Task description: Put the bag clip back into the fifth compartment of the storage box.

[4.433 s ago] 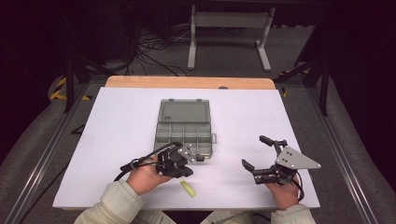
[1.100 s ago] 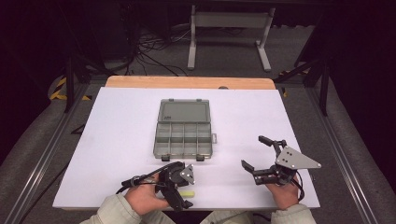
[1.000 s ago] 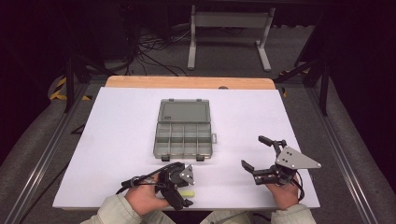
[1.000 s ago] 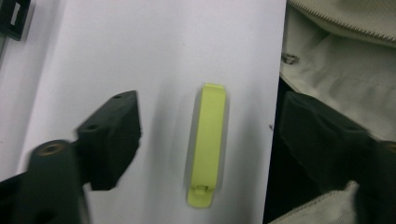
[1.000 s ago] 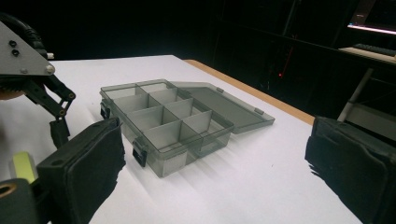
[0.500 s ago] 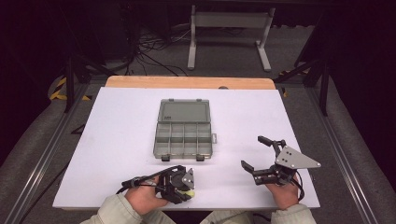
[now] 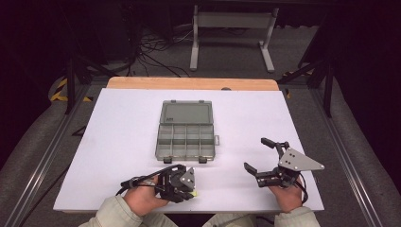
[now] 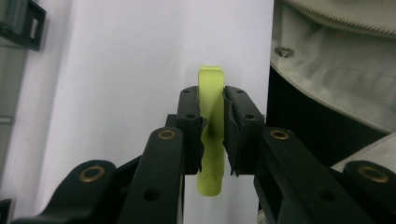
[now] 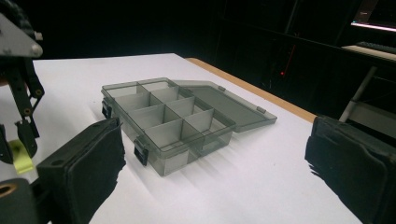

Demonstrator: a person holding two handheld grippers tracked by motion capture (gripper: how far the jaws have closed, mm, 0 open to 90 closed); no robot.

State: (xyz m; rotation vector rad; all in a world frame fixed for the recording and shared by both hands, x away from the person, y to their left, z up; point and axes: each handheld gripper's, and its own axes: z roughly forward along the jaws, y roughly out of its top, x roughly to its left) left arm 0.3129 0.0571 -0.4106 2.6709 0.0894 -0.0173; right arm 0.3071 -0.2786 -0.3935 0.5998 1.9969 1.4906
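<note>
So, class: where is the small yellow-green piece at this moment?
The yellow-green piece sits between the left gripper jaws, at the table's near edge in the high view, just in front of the open compartment box.

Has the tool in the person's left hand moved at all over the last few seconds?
Yes. The left tool pulled back from the clear grey plastic compartment box toward the table's near edge, where it now grips a small yellow-green plastic piece.
</note>
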